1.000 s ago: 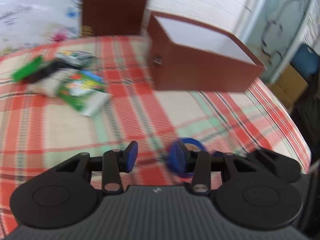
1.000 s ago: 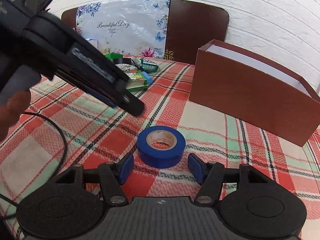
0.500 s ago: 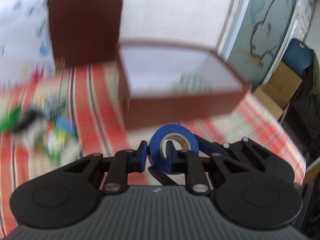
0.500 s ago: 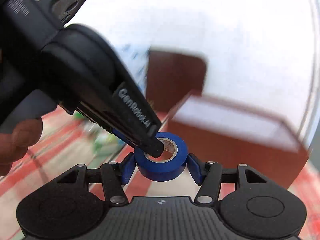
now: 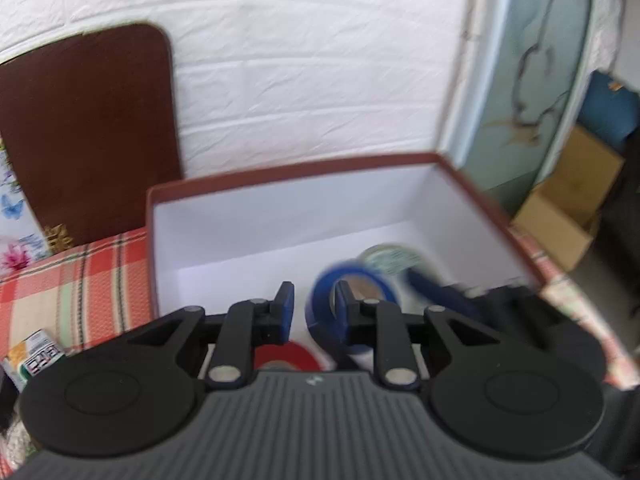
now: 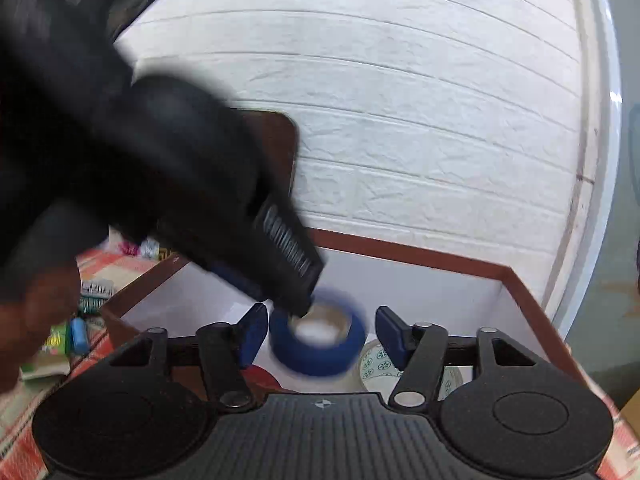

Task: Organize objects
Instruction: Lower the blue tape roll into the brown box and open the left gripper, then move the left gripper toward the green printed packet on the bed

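A blue tape roll (image 6: 318, 338) hangs over the open brown box (image 6: 416, 258). In the right wrist view my right gripper (image 6: 322, 332) is open, its blue pads standing apart on both sides of the roll. My left gripper (image 5: 312, 304) is open too; its right finger (image 5: 344, 308) pokes through the hole of the blue roll (image 5: 320, 312), which hangs on it. The left gripper's body shows from above in the right wrist view (image 6: 280, 248). The brown box (image 5: 152, 248) has a white inside.
Inside the box lie a patterned whitish tape roll (image 5: 394, 258) and a red roll (image 5: 286, 356). Small packets lie on the red checked cloth (image 5: 60, 280) left of the box (image 6: 86, 320). A brown board (image 5: 88, 136) leans on the white brick wall.
Both grippers carried the blue roll from the cloth up and over the box. The right gripper, shut on the roll half a second ago, has opened; the left jaws have spread too.
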